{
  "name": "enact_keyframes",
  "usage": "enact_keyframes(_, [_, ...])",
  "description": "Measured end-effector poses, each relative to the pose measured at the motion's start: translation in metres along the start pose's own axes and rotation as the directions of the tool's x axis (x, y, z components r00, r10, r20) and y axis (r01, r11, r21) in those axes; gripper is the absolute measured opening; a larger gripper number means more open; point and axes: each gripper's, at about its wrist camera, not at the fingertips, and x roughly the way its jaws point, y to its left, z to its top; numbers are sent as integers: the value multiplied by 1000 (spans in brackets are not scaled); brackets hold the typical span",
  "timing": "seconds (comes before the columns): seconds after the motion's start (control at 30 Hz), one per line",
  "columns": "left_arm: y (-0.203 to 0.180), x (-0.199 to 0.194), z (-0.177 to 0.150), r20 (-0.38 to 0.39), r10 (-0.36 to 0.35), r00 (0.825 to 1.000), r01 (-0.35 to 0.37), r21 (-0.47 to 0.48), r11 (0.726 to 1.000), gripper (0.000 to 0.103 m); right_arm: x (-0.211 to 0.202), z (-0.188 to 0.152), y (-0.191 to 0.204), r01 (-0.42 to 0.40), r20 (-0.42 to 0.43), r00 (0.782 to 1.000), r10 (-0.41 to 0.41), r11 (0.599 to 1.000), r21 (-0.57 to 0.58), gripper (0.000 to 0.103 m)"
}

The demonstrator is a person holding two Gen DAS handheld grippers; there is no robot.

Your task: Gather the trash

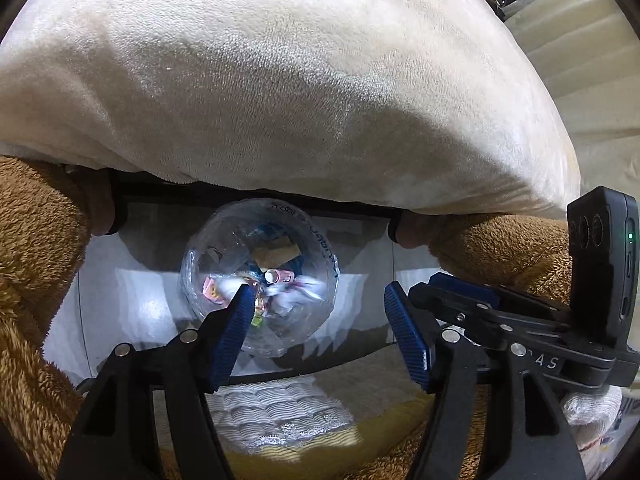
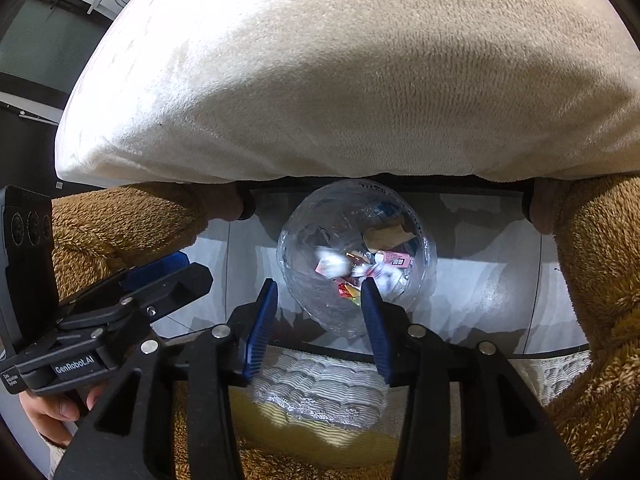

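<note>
A clear plastic container (image 1: 192, 264) (image 2: 288, 248) stands on the grey floor, seen from above. Inside lie pink wrappers (image 1: 286, 277) (image 2: 396, 259), crumpled white paper (image 2: 332, 266) and a brown cardboard scrap (image 1: 276, 256) (image 2: 384, 236). My left gripper (image 1: 318, 292) hangs over the container's near right side, its blue pads (image 1: 232, 332) wide apart with nothing between them. My right gripper (image 2: 319, 285) hovers over the container's near left rim, jaws parted and empty. Some white scraps in the container look blurred.
A huge cream plush body (image 1: 280, 80) (image 2: 340, 72) overhangs the far side, with brown plush limbs (image 1: 36, 280) (image 2: 600, 280) on both sides. A white quilted cushion (image 1: 276, 412) (image 2: 320, 388) lies just below the grippers. A hand (image 2: 52, 404) holds the left gripper's handle.
</note>
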Motion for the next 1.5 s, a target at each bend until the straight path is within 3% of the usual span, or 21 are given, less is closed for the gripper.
enact_keyframes(0.37, [-4,-8,1,39,-2,999,1,23,1000,66,-9,-1,2,12,44,999,-11,1000,-17,44])
enact_keyframes(0.57, [-16,-21,-1,109,16,994,-25,82,996,66,-27,-6,13,56,149,988,-45,996,-73,44])
enact_keyframes(0.77, [-26,-41,-3,213,-26,977,-7,152,988,66,-50,-8,14,41,250,968,-15,994,-101,44])
enact_keyframes(0.93, [-35,-62,-5,312,-58,948,-7,203,979,66,-72,-10,13,25,340,940,16,993,-114,44])
enact_keyframes(1.2, [-45,-96,-9,456,-102,884,-24,262,965,66,-103,-15,16,9,476,877,69,987,-159,44])
enact_keyframes(1.33, [-46,-108,-12,504,-127,855,-29,289,957,66,-118,-23,25,92,561,828,25,980,-179,44])
enact_keyframes(1.5, [-58,-124,-20,564,-150,812,-69,347,935,66,-130,-27,27,101,611,790,36,977,-188,44])
